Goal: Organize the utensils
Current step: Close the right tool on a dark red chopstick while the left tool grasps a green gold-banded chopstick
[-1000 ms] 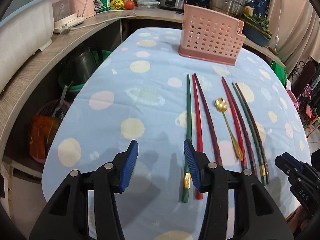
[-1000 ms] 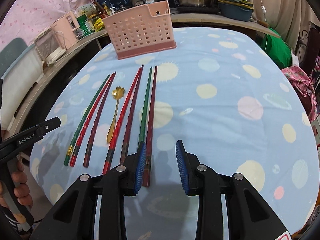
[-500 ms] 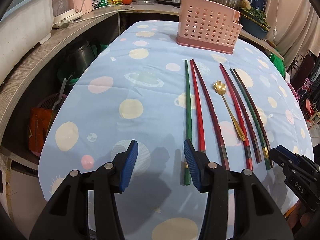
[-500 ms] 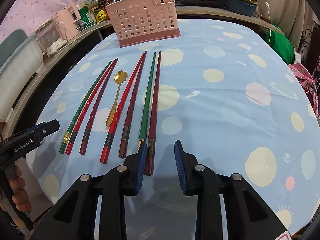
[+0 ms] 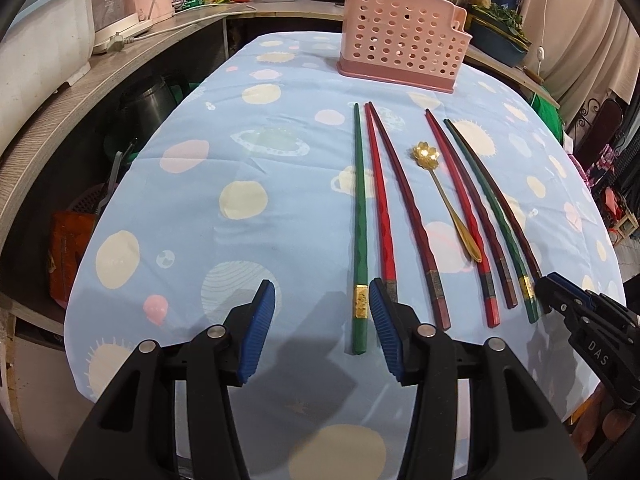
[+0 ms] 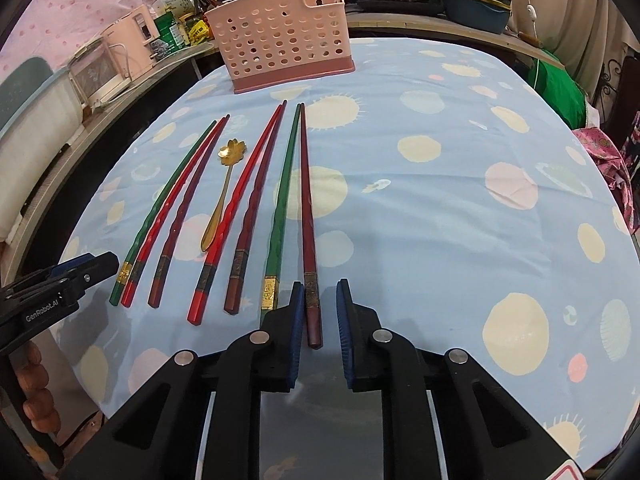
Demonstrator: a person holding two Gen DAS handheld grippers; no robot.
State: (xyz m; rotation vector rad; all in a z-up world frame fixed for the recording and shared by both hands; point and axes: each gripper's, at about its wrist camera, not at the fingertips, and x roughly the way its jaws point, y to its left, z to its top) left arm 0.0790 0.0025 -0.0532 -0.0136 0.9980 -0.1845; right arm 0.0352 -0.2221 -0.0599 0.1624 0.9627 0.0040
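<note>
Laid out in a near-parallel row on a pale blue cloth-covered table (image 6: 440,208) printed with cream circles: seven long slim lacquered chopsticks in green, red and dark maroon, plus a small gold flower-bowled metal spoon (image 6: 222,196), all pointing toward a pink perforated plastic utensil holder (image 6: 280,36) at the far end. Closing now around the decorated butt end of the rightmost dark maroon chopstick (image 6: 308,216): the right gripper (image 6: 318,328), blue ribbed pads flanking the stick, a sliver of gap visible on each side, so not yet clamped. Poised half open and empty: the left gripper (image 5: 322,328), hovering at the near end of the leftmost green chopstick with a gold band (image 5: 360,220), that stick lying just inside its right pad.

Likely handling: light, rigid, glossy and prone to rolling or slipping from a pinch. Best taken at the thicker banded end, squarely across the pads, then tipped upright for the holder. Risk of nudging the green neighbour (image 6: 280,208) lying just beside the target.
</note>
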